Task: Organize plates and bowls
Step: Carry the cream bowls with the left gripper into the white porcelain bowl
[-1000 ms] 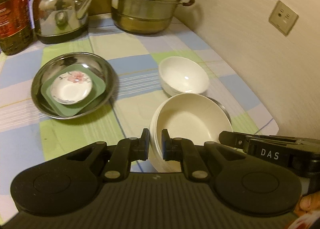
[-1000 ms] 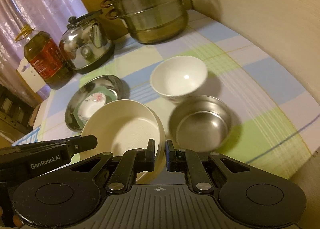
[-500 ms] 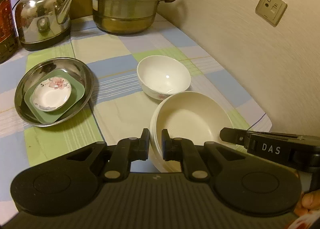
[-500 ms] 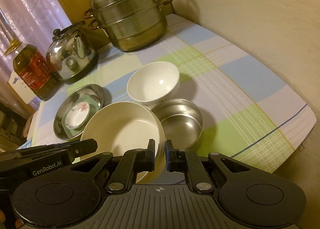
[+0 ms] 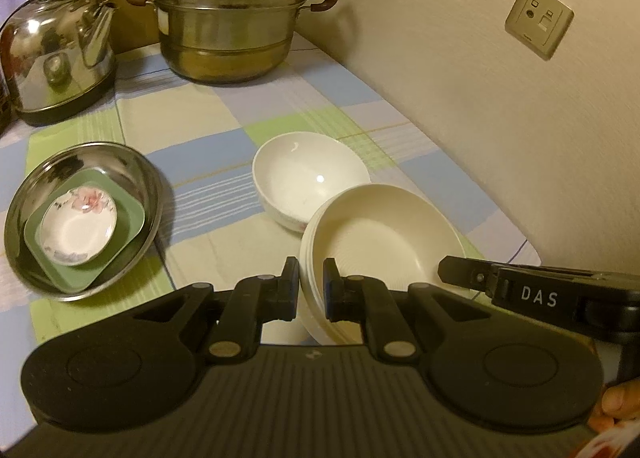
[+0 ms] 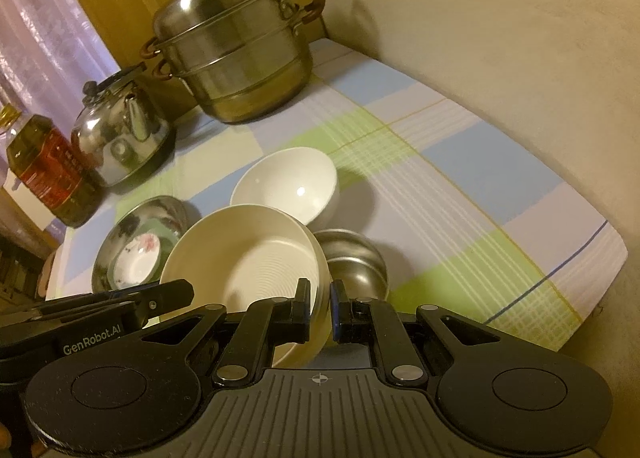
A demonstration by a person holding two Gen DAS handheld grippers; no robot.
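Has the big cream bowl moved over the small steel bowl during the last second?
Yes. In the right wrist view, the cream bowl, clamped by both grippers, now covers much of the steel bowl, which was fully exposed beside it earlier.

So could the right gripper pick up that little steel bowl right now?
Probably not: the right gripper is shut on the cream plate's rim, and that plate overlaps the steel bowl in its view.

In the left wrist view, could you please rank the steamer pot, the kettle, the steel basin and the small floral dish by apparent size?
1. steamer pot
2. steel basin and kettle: look alike, and the kettle is farther, so unranked
3. small floral dish
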